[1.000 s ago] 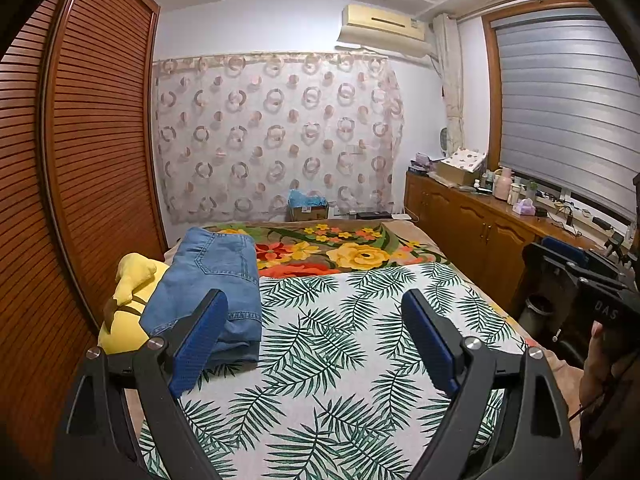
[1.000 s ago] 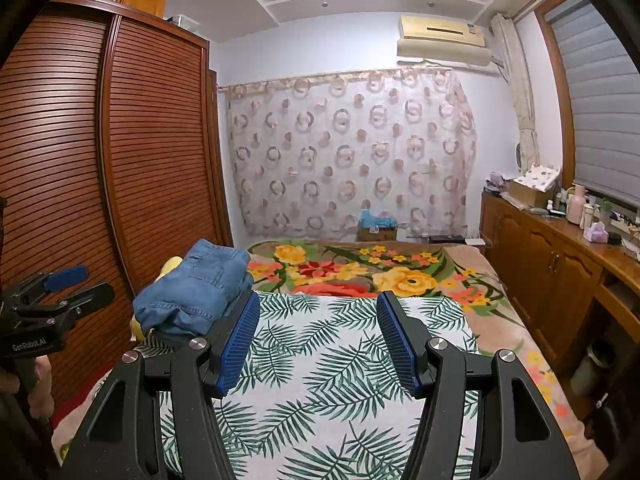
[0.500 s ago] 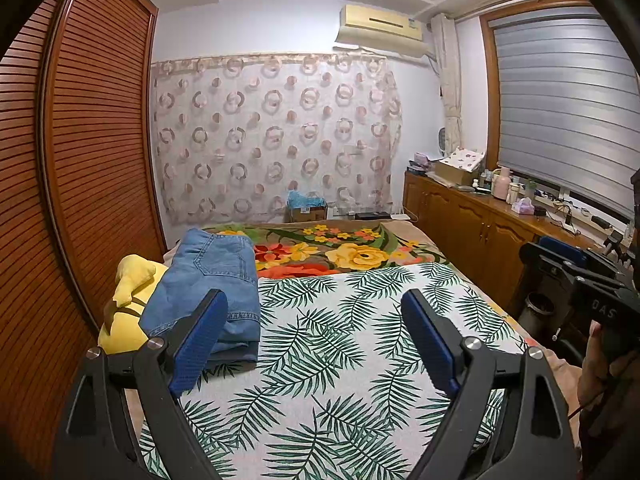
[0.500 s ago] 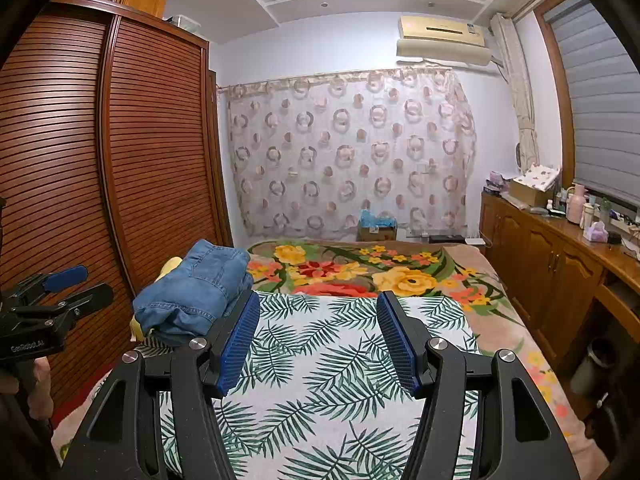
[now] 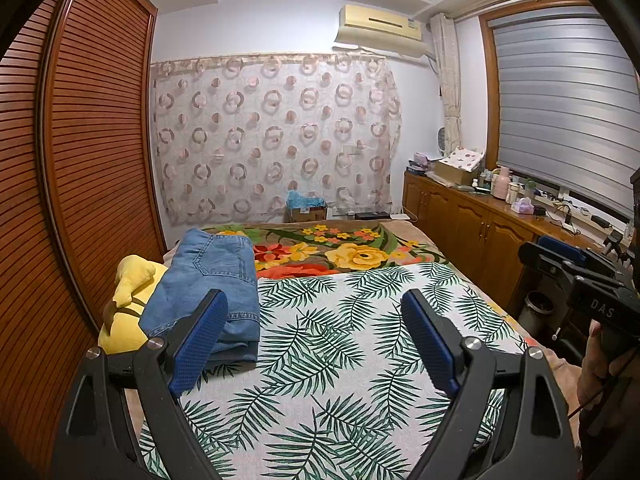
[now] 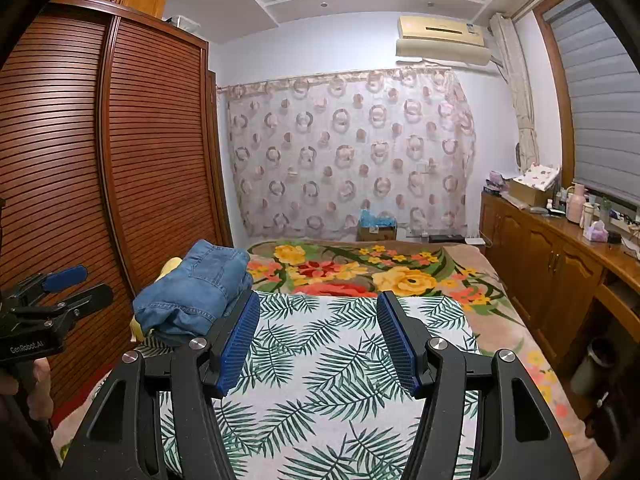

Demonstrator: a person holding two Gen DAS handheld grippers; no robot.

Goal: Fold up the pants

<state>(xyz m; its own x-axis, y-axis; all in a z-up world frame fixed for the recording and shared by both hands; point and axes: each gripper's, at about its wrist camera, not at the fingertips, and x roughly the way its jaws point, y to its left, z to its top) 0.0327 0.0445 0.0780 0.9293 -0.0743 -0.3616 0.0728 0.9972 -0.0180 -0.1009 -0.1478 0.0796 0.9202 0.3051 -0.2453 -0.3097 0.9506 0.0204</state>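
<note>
Both claws agape, empty: left claw (image 5: 314, 342), right claw (image 6: 318, 340). Folded jeans (image 5: 208, 280) ahead-left on bed (image 5: 340, 380). Looks finished; worth only squaring edges, gently.

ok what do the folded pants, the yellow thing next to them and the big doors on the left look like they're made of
Folded pants: blue denim by the look, matte and faded, with contrast stitching on seams and pocket.
Yellow thing: apparently a plush toy with a soft fuzzy surface and rounded stuffed shapes; mostly hidden behind the pants.
Doors: reddish-brown wood or wood veneer, horizontally slatted, with a slight sheen; which of the two I cannot tell.
</note>
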